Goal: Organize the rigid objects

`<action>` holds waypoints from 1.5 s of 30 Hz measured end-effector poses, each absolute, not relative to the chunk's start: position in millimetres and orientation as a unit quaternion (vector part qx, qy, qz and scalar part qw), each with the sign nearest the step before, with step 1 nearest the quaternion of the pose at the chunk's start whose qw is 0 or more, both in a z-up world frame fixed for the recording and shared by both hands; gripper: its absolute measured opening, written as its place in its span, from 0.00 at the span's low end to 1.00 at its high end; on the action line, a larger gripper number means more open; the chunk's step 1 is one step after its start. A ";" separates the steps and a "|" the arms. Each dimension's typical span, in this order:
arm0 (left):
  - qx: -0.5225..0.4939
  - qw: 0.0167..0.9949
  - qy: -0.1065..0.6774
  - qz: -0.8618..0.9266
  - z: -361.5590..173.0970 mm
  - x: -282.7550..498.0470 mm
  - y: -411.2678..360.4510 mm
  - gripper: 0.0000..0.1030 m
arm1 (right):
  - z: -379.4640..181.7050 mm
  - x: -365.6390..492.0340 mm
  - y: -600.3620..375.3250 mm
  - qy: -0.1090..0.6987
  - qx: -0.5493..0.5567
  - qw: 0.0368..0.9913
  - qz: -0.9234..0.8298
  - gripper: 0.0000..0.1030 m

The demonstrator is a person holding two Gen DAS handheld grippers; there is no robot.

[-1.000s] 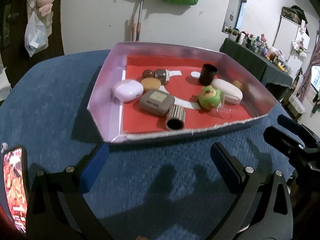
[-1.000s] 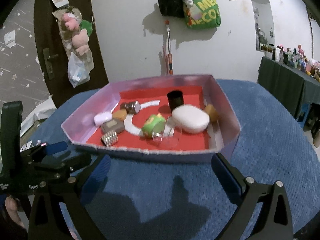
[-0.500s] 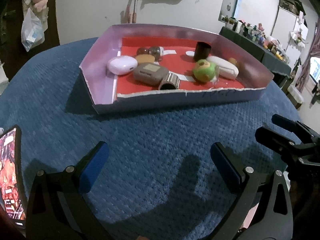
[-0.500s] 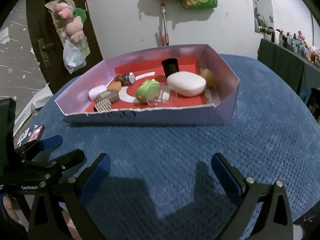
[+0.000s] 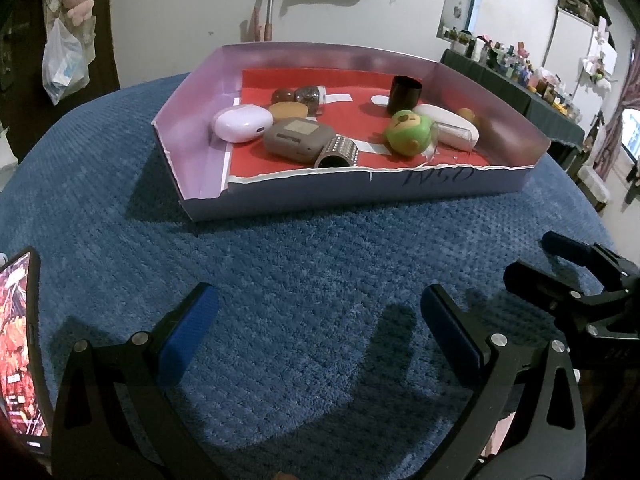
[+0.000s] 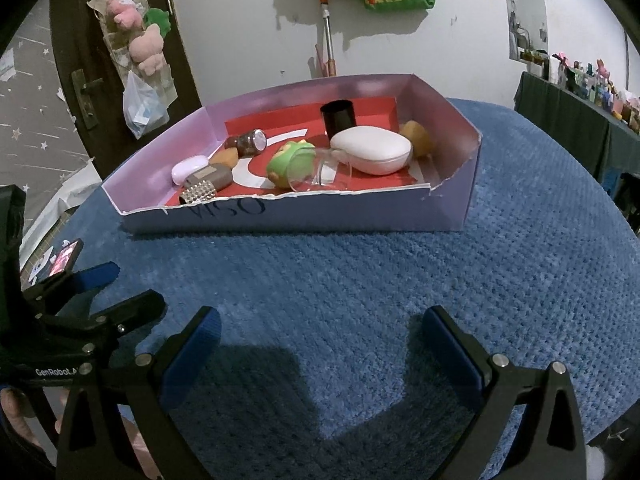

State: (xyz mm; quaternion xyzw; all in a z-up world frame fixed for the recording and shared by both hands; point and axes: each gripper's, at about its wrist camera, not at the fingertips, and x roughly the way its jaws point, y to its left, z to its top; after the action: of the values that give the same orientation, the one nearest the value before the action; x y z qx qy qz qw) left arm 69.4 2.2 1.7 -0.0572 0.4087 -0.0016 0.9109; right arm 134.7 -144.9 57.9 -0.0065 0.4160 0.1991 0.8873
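A shallow cardboard box point(image 5: 400, 192) point(image 6: 360, 216) with a red floor sits on the blue cloth. Inside lie a lilac case point(image 5: 242, 122) point(image 6: 188, 169), a grey-brown case point(image 5: 300, 139) point(image 6: 212, 176), a studded metal cylinder point(image 5: 338, 153) point(image 6: 198, 193), a green toy point(image 5: 408, 132) point(image 6: 290, 162), a white case point(image 5: 448, 122) point(image 6: 372, 149), a black cup point(image 5: 404, 89) point(image 6: 338, 117) and a clear glass point(image 6: 320, 174). My left gripper point(image 5: 316, 332) hangs open well in front of the box, holding nothing. My right gripper point(image 6: 318, 344) is open too, beside it.
A phone point(image 5: 18, 344) with a lit screen is mounted at the left gripper's side. A dark side table point(image 5: 520, 92) crowded with small bottles stands at the right. A door point(image 6: 100, 80) with hanging bags is at the left. Bare blue cloth point(image 6: 360, 280) lies between grippers and box.
Both grippers have drawn back from the box, so it appears farther away, then tilted up slightly. The objects in the box have not moved. Both stay open.
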 end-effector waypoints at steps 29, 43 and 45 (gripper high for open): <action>-0.022 0.918 0.395 0.015 -3.8 66.0 -5.6 1.00 | 54.1 132.2 -140.3 0.410 -0.038 0.890 0.194 1.00; -0.021 0.919 0.393 0.015 -4.2 63.9 -6.1 1.00 | 53.2 132.0 -138.6 0.409 -0.043 0.891 0.193 1.00; -0.021 0.919 0.392 0.015 -4.4 63.8 -5.9 1.00 | 53.2 132.1 -138.7 0.409 -0.042 0.891 0.193 1.00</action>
State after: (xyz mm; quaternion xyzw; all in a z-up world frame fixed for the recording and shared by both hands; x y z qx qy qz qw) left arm 63.8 -5.9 -4.4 -0.0205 0.3923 0.0149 0.9195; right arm 132.1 -138.7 53.2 -0.0421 0.4094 0.1935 0.8906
